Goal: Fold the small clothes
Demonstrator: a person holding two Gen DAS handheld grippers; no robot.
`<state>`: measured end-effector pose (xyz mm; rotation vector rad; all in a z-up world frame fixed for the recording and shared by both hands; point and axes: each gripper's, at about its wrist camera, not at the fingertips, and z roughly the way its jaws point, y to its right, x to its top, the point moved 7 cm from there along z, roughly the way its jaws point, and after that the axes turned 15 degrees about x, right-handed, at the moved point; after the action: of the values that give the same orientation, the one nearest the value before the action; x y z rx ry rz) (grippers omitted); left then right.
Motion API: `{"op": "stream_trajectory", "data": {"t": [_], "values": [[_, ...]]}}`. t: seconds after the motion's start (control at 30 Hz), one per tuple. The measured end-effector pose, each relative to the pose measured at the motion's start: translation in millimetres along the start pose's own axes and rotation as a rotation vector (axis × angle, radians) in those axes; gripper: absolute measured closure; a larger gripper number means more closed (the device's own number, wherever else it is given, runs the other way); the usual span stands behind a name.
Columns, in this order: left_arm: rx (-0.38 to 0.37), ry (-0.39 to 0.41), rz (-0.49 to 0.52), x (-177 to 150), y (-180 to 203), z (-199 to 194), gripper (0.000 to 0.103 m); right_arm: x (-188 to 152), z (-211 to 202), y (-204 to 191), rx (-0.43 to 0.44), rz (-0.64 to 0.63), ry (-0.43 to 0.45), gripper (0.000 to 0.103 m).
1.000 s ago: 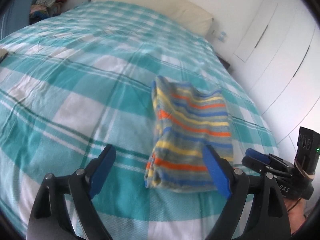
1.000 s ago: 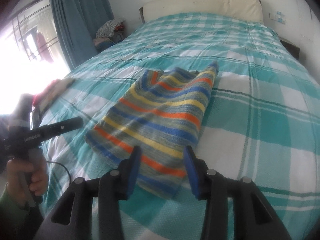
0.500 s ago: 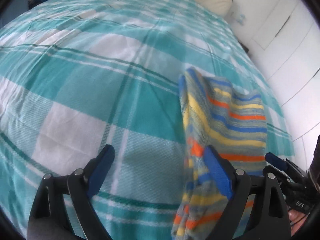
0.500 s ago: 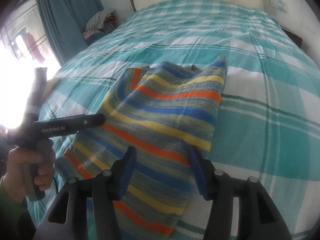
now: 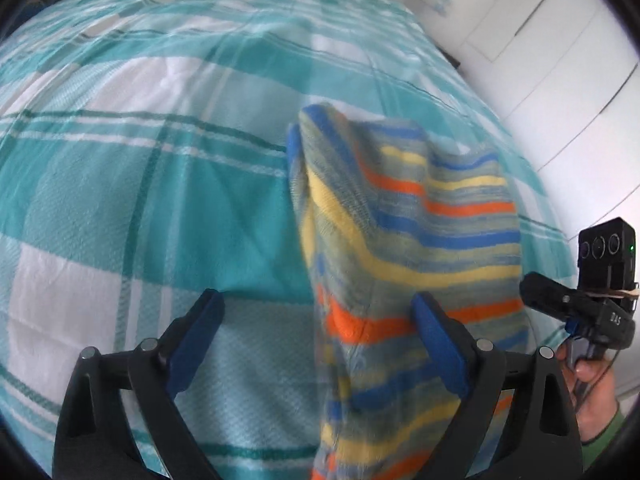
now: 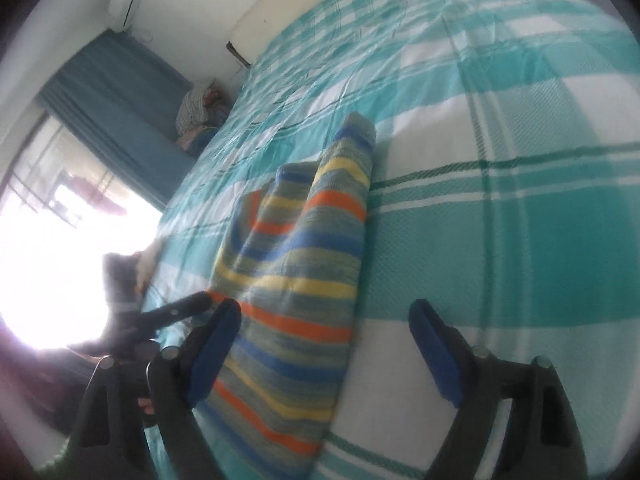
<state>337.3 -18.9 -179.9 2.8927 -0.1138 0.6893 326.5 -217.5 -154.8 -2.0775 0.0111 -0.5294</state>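
Bed (image 5: 168, 208) with teal-checked cover; wardrobe (image 5: 560, 60) beside it, curtain (image 6: 120, 112) opposite. Striped garment (image 5: 400, 248) lies on the bed. Left gripper (image 5: 316, 340) spread wide; right gripper (image 6: 324, 348) opening, fingers clear of cloth.

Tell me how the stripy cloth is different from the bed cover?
The stripy cloth has thin orange, yellow, blue and grey-green bands; the bed cover has big teal and white checks. The cloth is small and rumpled; the cover spreads wide and smooth beneath it. Both are soft fabric with lines.
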Motion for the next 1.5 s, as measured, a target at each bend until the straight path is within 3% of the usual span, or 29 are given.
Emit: {"op": "stream_trajectory", "data": {"t": [0.07,0.1,0.17,0.23,0.33,0.43,0.47,0.5,0.57,0.6,0.63,0.67,0.7,0.8,0.9,0.97,1.07,1.13,1.23,1.33,1.5], "values": [[-0.049,-0.003,0.066,-1,20,0,0.065,-1,26,0,0.020,-0.006,-0.032,0.057],[-0.038,-0.025,0.089,-2,26,3,0.083,-4,38,-4,-0.015,-0.050,-0.066,0.062],[-0.002,-0.011,0.088,0,29,1,0.086,-3,50,-15,-0.121,-0.152,-0.090,0.071],[-0.025,0.012,0.047,4,23,-13,0.087,-1,46,-36,-0.172,-0.246,-0.074,0.076],[-0.050,0.111,0.036,17,20,-55,0.087,4,31,-79,-0.165,-0.371,-0.033,0.078],[-0.030,0.230,0.057,38,20,-101,0.086,18,16,-124,-0.122,-0.468,0.029,0.078],[-0.024,0.263,0.054,47,20,-112,0.086,24,12,-136,-0.103,-0.486,0.048,0.078],[-0.020,0.283,0.044,56,20,-115,0.079,32,8,-145,-0.092,-0.499,0.065,0.078],[0.035,0.264,0.015,65,13,-103,0.041,46,4,-146,-0.083,-0.480,0.094,0.073],[0.095,0.230,0.005,62,5,-89,0.013,54,6,-135,-0.089,-0.436,0.089,0.069],[0.163,0.204,-0.005,55,-4,-77,0.014,58,8,-117,-0.138,-0.387,0.074,0.049],[0.214,0.184,-0.004,46,-9,-66,0.016,58,5,-100,-0.220,-0.352,0.066,0.021],[0.249,0.169,0.008,32,-15,-60,0.017,54,1,-81,-0.315,-0.325,0.056,0.013],[0.326,0.200,0.074,-5,-18,-71,0.016,27,-18,-56,-0.479,-0.340,0.029,0.013],[0.403,0.292,0.124,-27,-9,-106,0.004,-6,-34,-61,-0.587,-0.406,-0.012,0.012],[0.443,0.369,0.131,-36,-1,-138,0.004,-25,-42,-78,-0.596,-0.444,-0.014,0.012],[0.438,0.436,0.100,-39,5,-175,0.001,-37,-59,-102,-0.560,-0.477,0.014,0.008],[0.430,0.438,0.065,-45,4,-192,0.000,-52,-67,-127,-0.550,-0.501,0.032,0.005],[0.483,0.453,0.056,-53,2,-208,0.000,-65,-75,-156,-0.547,-0.532,0.050,0.003],[0.528,0.457,0.053,-67,2,-220,0.000,-78,-80,-174,-0.545,-0.535,0.068,0.003],[0.532,0.453,0.043,-86,6,-238,0.000,-95,-85,-194,-0.516,-0.519,0.071,0.001]]}}
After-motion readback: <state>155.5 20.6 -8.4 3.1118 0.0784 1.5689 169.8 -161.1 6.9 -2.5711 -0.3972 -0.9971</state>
